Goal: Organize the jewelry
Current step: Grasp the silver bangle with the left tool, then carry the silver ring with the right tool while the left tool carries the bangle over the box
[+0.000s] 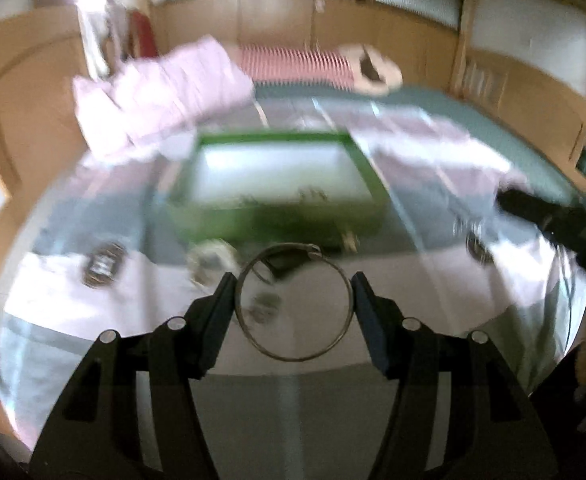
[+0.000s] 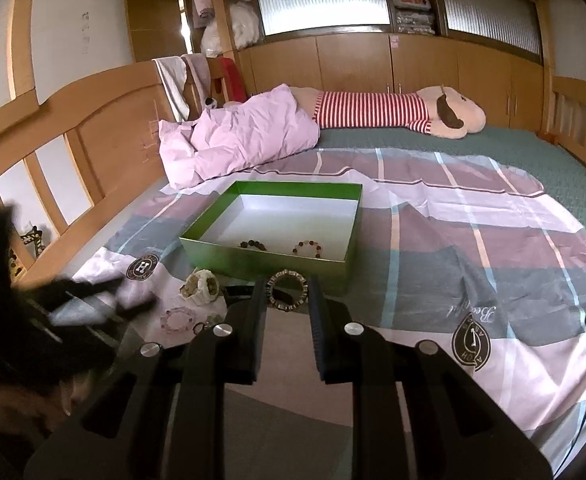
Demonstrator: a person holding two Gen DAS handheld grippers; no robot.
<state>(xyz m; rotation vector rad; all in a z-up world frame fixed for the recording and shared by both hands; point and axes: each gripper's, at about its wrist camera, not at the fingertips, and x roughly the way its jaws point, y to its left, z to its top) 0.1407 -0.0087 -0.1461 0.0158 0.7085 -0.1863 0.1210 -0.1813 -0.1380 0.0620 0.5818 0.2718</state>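
Bangle (image 1: 295,302) face-on to cam, clamped edge-to-edge in left jaws, right jaws gripping beaded bracelet (image 2: 287,290) before green box (image 2: 271,266).

On the bedsheet (image 2: 473,248) two round dark emblems carry print. One, at about nine o'clock from the green box (image 2: 277,216), shows a large letter H (image 2: 143,267). The other – at about four o'clock from the box – has ring lettering too small to read. Beside it runs cursive script (image 2: 471,312), upside down, apparently "Beautiful".
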